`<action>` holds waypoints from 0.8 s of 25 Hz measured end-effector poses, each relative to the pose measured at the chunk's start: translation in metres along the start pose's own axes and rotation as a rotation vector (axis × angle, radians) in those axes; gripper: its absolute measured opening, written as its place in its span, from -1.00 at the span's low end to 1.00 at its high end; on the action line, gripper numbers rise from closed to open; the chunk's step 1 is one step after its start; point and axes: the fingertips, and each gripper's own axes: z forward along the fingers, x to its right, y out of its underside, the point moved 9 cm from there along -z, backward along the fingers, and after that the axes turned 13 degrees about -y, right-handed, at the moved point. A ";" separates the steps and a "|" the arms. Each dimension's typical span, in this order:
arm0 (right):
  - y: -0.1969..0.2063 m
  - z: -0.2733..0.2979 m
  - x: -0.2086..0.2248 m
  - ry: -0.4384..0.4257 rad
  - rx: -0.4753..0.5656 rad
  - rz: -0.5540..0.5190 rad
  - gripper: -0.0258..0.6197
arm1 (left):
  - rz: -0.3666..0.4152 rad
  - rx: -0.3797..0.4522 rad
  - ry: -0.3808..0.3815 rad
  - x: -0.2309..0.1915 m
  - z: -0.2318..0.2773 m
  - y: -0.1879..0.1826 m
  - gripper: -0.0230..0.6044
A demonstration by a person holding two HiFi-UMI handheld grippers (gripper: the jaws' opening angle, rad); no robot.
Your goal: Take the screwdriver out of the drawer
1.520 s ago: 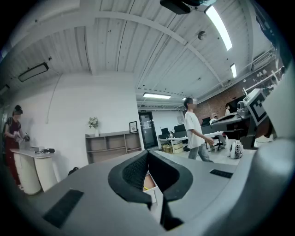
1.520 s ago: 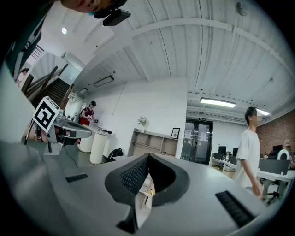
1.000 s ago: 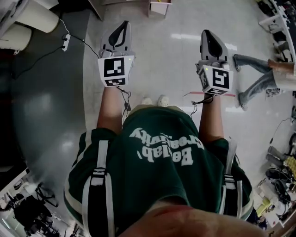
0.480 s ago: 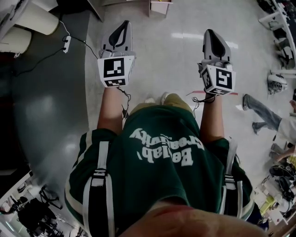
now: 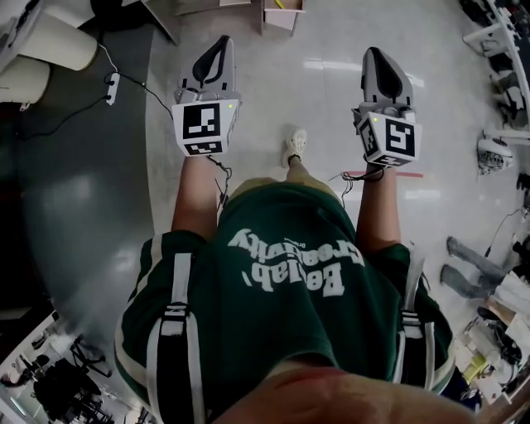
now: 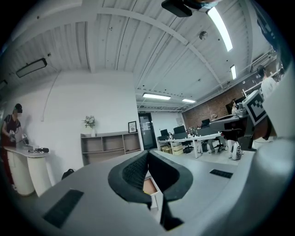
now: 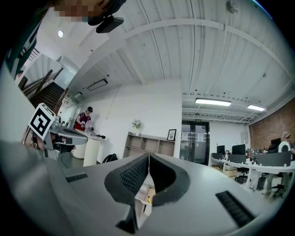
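Note:
Both grippers are held out level over the floor as the person walks. My left gripper [image 5: 217, 51] [image 6: 148, 153] is shut with nothing between its pads. My right gripper [image 5: 377, 62] [image 7: 149, 156] is shut and empty too. Ahead on the floor stands a small white drawer unit [image 5: 281, 12] [image 7: 143, 193] [image 6: 150, 188] with a drawer pulled open. In the right gripper view a thin yellow item [image 7: 148, 200] lies in that drawer; I cannot tell whether it is the screwdriver. The unit is well beyond both grippers.
A power strip [image 5: 111, 81] with cables lies on the dark floor area at the left, beside white round counters [image 5: 54, 37]. Another person's legs [image 5: 465, 269] are at the right. A wooden shelf [image 7: 147, 144] lines the far wall, and desks [image 6: 203, 138] stand to the right.
The person has stepped forward: one shoe now shows ahead and the floor has slid down the head view. The drawer unit has come closer. The other person's legs moved down at the right.

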 end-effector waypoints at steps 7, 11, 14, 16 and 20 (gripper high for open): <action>0.012 0.070 0.071 -0.048 0.016 0.005 -0.82 | -0.001 -0.016 -0.019 0.015 0.089 -0.001 -0.87; 0.013 0.105 0.114 -0.074 0.024 0.008 -0.82 | 0.007 -0.014 -0.010 0.031 0.138 -0.010 -0.87; 0.016 0.133 0.146 -0.097 0.028 0.000 -0.82 | 0.008 -0.003 -0.017 0.040 0.176 -0.015 -0.87; 0.023 0.151 0.166 -0.110 0.029 -0.001 -0.82 | 0.009 0.003 -0.020 0.046 0.200 -0.014 -0.87; 0.039 0.183 0.206 -0.133 0.031 0.006 -0.82 | 0.021 0.004 -0.030 0.061 0.245 -0.009 -0.87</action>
